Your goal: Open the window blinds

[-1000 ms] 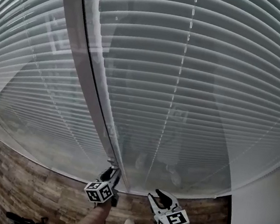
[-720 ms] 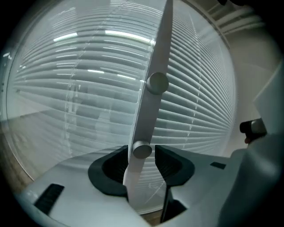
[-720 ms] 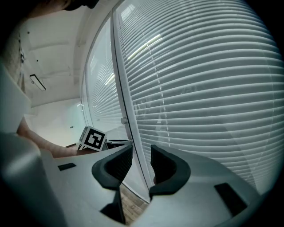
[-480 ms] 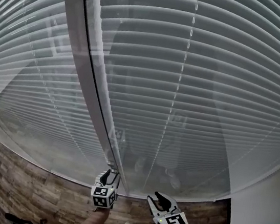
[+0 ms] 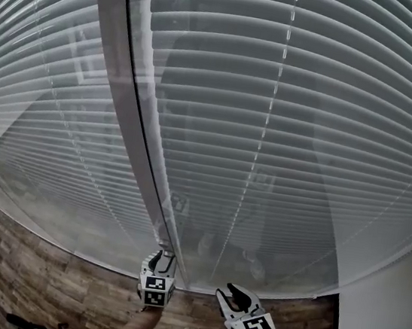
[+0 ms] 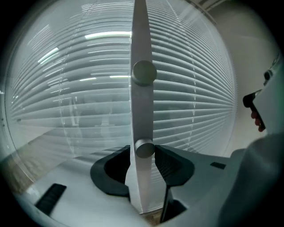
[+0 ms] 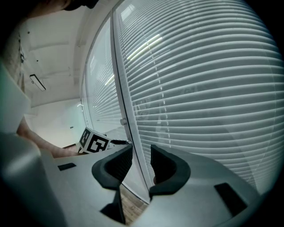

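Knob (image 6: 144,149) on post (image 6: 141,44), grasped by left claw (image 6: 143,151), appears only in left gripper view; right claw (image 7: 141,154) clenched, empty; head view leaves knob indistinct.

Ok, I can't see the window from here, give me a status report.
Left gripper clamped on the knob. Right gripper shut, empty. Blinds fully lowered. Nothing in the way.

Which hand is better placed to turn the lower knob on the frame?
Left: the left claw is around the lower knob on the frame; the right claw is shut and empty.
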Available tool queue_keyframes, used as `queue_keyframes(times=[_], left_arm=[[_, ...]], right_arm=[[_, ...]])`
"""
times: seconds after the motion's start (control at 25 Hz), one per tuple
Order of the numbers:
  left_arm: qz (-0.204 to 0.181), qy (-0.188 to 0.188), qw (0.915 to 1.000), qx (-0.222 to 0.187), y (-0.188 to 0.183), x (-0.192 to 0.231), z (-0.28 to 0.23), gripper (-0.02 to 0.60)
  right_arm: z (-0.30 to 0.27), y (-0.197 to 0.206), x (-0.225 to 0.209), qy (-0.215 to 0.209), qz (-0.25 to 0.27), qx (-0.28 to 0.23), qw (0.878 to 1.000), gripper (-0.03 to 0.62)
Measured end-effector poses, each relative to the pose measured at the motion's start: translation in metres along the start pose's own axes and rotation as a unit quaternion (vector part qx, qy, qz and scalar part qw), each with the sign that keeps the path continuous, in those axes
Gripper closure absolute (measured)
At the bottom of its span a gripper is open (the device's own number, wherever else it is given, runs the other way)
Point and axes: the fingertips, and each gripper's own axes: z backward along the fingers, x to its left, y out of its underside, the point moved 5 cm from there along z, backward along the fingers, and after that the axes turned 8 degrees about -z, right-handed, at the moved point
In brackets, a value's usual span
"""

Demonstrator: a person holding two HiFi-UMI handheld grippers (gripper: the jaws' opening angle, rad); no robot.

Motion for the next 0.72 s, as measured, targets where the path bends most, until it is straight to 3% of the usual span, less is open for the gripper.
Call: queue_keyframes(times=[0.72], left_arm=[[-0.015, -0.007, 0.9999, 0.003, 0.0010, -0.0005, 0.0010, 0.399]], right_arm=[[0.0030, -0.0019, -0.0031, 0.003, 0.002, 0.000, 1.000, 0.473]])
